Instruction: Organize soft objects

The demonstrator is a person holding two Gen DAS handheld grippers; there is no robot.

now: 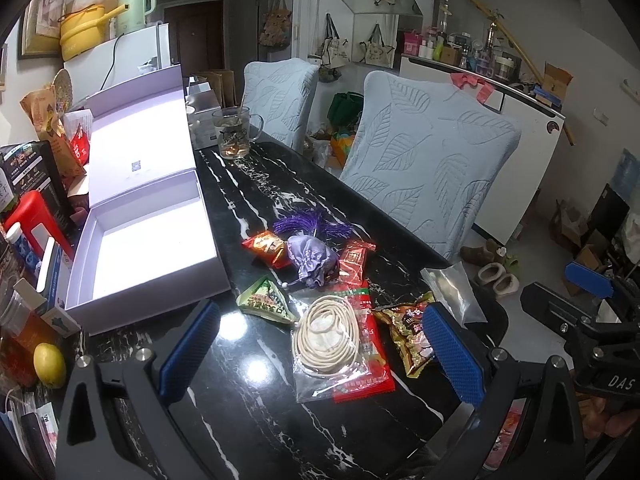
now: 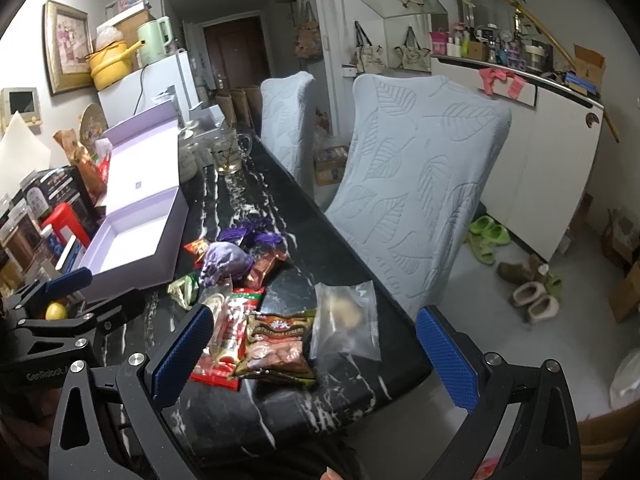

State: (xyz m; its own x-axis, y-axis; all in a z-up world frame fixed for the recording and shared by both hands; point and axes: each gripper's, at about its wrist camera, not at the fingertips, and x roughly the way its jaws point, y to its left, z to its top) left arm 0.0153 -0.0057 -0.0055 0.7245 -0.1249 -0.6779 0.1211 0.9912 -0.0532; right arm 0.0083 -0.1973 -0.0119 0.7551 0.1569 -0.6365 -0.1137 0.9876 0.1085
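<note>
Soft items lie in a heap on the black marble table (image 1: 248, 400): a purple satin pouch (image 1: 312, 258) with a tassel, a clear bag of coiled cream cord (image 1: 326, 334), a red packet (image 1: 362, 380), a green triangular packet (image 1: 266, 300), a brown snack bag (image 1: 408, 332) and a clear zip bag (image 1: 454, 288). An open lilac box (image 1: 140, 256) stands to the left. My left gripper (image 1: 320, 352) is open, low over the cord bag. My right gripper (image 2: 316, 356) is open above the brown snack bag (image 2: 276, 344) and zip bag (image 2: 348, 320). The pouch (image 2: 224, 262) and box (image 2: 132, 246) lie beyond.
Two chairs with light blue leaf covers (image 1: 424, 160) stand along the table's right edge. A glass mug (image 1: 236, 132) sits at the far end. Boxes, bottles and a lemon (image 1: 49, 364) crowd the left side. Slippers (image 2: 536, 300) lie on the floor.
</note>
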